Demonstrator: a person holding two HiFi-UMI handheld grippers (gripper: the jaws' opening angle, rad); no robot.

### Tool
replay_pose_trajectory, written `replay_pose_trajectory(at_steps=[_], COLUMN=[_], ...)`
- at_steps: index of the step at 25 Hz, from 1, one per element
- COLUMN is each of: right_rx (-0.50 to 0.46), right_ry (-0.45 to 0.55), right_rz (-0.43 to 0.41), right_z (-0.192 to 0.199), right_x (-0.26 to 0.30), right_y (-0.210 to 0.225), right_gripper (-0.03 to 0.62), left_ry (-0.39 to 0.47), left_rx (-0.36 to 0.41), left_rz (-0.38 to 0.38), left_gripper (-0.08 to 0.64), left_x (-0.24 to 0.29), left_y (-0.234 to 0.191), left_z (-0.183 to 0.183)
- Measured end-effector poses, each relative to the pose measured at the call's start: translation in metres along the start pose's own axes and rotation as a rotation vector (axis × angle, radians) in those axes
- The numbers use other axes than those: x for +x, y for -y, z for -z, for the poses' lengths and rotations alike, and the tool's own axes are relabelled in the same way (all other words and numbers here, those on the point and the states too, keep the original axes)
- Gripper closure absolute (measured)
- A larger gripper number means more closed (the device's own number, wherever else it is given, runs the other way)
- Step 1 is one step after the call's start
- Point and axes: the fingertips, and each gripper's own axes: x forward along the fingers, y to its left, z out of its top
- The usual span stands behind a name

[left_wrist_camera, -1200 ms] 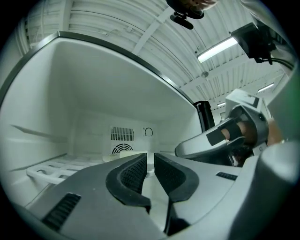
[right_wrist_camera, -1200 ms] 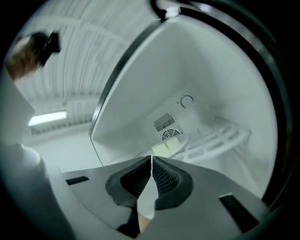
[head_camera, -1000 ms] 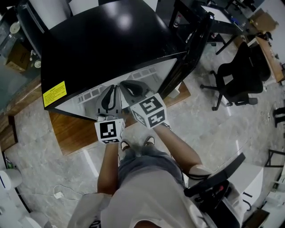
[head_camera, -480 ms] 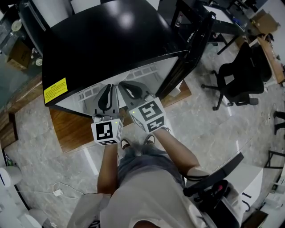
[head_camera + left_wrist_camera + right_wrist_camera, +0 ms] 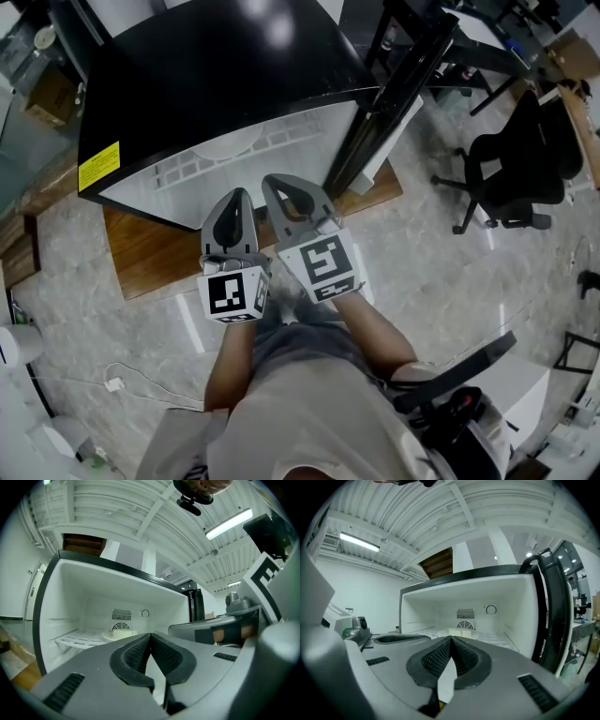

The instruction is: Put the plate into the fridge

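Resting on the white shelf (image 5: 178,171) inside the fridge (image 5: 216,84), toward its back wall and below the vent grille (image 5: 465,613): the plate (image 5: 108,637), carrying a pale block (image 5: 461,631). No contact with either gripper.

Held outside the fridge, just in front of its open mouth: the left gripper (image 5: 150,635), jaws pressed together with nothing between them. Just beside it, also before the fridge mouth and equally clear of the shelf: the right gripper (image 5: 451,639), jaws likewise closed tip to tip and empty.

Swung wide at the right side of the fridge as faced: the black door (image 5: 394,84). Under the fridge, a wooden platform (image 5: 150,262) on the pale floor (image 5: 450,281).

Judged from this: placing done, plate in place and free of both grippers. Nothing left to carry. Possibly left, though not named in the task: shutting the door. Would call for one gripper to reach round the door's far edge and push it toward the fridge, keeping both clear of the closing gap. Little risk to the plate, apparently sitting flat and back from the front edge of the fridge shelf.
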Motion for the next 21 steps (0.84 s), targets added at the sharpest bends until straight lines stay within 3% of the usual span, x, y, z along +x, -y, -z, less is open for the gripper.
replay_pose_trajectory(at_steps=[7,21], right_rx=[-0.010,-0.029], right_ry=[0.018,0.019], right_rz=[0.002,-0.007], right_z=[-0.009,-0.019], right_x=[-0.033,-0.048], right_y=[-0.003,-0.013], right_gripper=[0.575,0.575], left_ry=[-0.006,0.007], left_rx=[-0.005,-0.011], left_rz=[-0.068,-0.086], left_gripper=[0.541,0.541], left_x=[-0.016,-0.031], left_y=[0.009,0.016], left_z=[-0.010,-0.029])
